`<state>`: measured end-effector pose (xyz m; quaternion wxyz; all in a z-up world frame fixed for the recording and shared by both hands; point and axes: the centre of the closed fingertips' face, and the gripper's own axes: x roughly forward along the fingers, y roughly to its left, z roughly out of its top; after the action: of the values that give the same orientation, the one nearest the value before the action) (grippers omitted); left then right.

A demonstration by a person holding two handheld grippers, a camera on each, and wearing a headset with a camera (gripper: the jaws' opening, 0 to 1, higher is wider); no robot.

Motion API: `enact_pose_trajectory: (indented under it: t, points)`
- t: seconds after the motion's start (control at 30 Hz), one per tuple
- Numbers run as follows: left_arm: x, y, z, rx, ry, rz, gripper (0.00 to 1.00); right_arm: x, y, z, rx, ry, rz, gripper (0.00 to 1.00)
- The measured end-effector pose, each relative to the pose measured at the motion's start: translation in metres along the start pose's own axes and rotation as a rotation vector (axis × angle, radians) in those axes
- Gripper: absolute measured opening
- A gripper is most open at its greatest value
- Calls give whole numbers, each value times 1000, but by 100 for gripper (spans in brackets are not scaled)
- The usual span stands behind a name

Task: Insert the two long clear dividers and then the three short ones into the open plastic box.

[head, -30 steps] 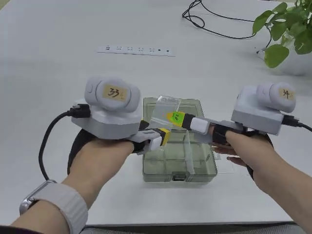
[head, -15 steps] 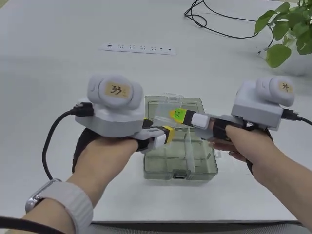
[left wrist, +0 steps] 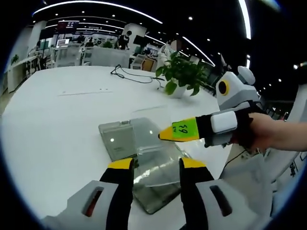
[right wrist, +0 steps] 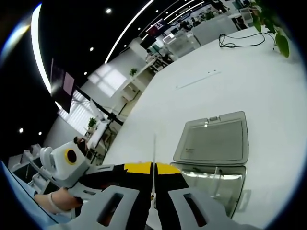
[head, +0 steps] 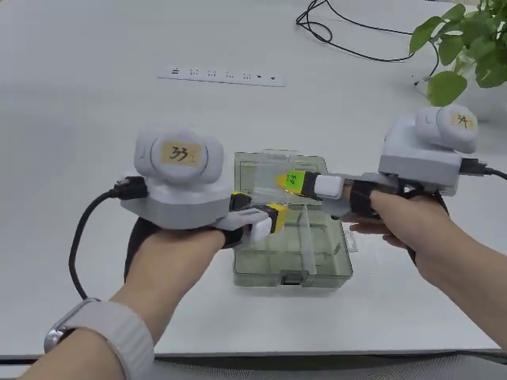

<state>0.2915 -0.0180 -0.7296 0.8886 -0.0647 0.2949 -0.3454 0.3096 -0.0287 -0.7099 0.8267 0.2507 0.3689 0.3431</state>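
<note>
The head view looks down from close above the desk [head: 79, 119]. Each gripper view sits low, staring along its own jaws, the two facing roughly toward one another. All three take in the open plastic box [head: 325, 279].

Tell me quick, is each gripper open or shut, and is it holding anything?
Left gripper: open, jaws apart.
Right gripper: shut on a clear divider, seen edge-on between its jaws.
</note>
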Motion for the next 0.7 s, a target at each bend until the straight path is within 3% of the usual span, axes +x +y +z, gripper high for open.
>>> enact_pose_trajectory:
  t: [0.07, 0.13, 0.17, 0.27, 0.3, 0.33, 0.43, 0.57, 0.6, 0.7]
  points:
    - [-2, 0, -1, 23, -6, -33, 48, -2, -1, 0, 21, 6, -25, 1]
    - [-5, -3, 6, 90, -64, -86, 59, -3, -3, 1, 25, 14, -52, 1]
    - [-6, -4, 11, 155, -116, -121, 66, -5, -5, -4, 59, 48, -74, 1]
    - [-8, 4, 0, 255, -72, -166, 87, -4, -13, -7, 86, 88, -135, 1]
    - [-11, 3, -2, 318, -75, -204, 90, -3, -17, -5, 98, 96, -145, 1]
    - [-12, 3, -2, 342, -78, -212, 93, -2, -18, -4, 103, 102, -147, 1]
    - [-14, 10, -20, 457, -3, -264, 100, 0, -22, -10, 114, 154, -196, 1]
    - [-17, 10, -24, 518, 4, -319, 100, 2, -26, -16, 144, 198, -234, 1]
    - [-18, 11, -28, 532, 16, -336, 100, 1, -26, -22, 157, 243, -254, 1]
    - [-19, 15, -29, 521, 8, -355, 100, 3, -33, -26, 158, 298, -308, 1]
